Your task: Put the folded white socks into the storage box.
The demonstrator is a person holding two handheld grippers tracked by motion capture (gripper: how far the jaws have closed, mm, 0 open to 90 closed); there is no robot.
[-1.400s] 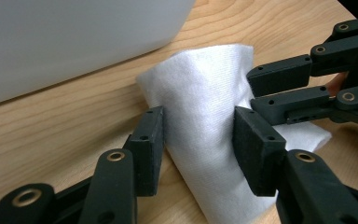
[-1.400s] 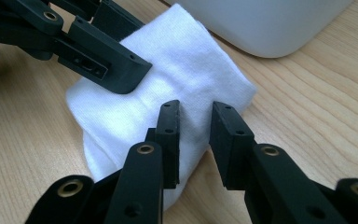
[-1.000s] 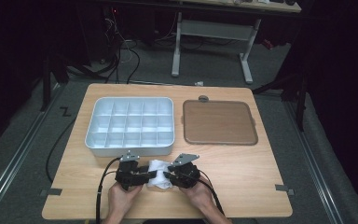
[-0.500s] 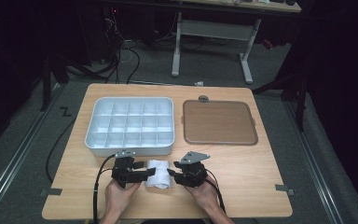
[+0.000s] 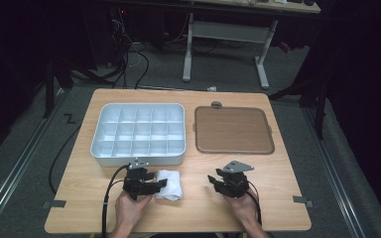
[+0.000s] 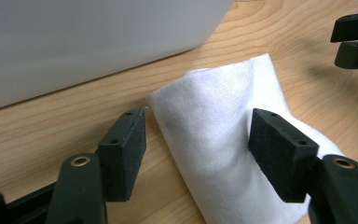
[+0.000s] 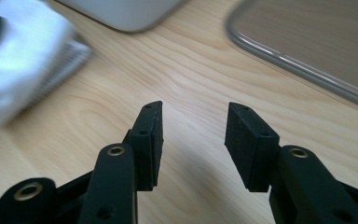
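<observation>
1. Folded white cloth [image 5: 169, 184] lying flat on the wooden counter [image 5: 79, 198], near its front edge, just in front of the white compartment tray [image 5: 138, 134] and apart from it.
2. Left hand-held gripper [image 5: 159, 184] held low at the cloth's left side, jaws spread wide and having just been opening, though eased in a touch at the last.
3. Seen along the left hand-held gripper [image 6: 196, 140], cloth [image 6: 223, 140] lying between the two black jaws; one pad set on the bare wood just beside the cloth's edge, the other over the cloth's far side; no squeeze showing in the fabric, which bulges up in a soft fold.
4. Right hand-held gripper [image 5: 216, 180] well off to the right of the cloth, over bare counter, jaws parted and having just been opening, nothing between them.
5. Seen along the right hand-held gripper [image 7: 193, 135], plain wood grain between the pads, the cloth [image 7: 18, 60] blurred at the upper left, a corner of the tray [image 7: 121, 11] at the top.
6. Brown flat tray [image 5: 233, 130] lying on the right half of the counter, beside the compartment tray, its pale rim [image 7: 298, 70] crossing the right gripper view's upper right.
7. Both of the person's hands [image 5: 129, 210] entering from the counter's front edge, a black cable [image 5: 108, 198] trailing from the left one.
</observation>
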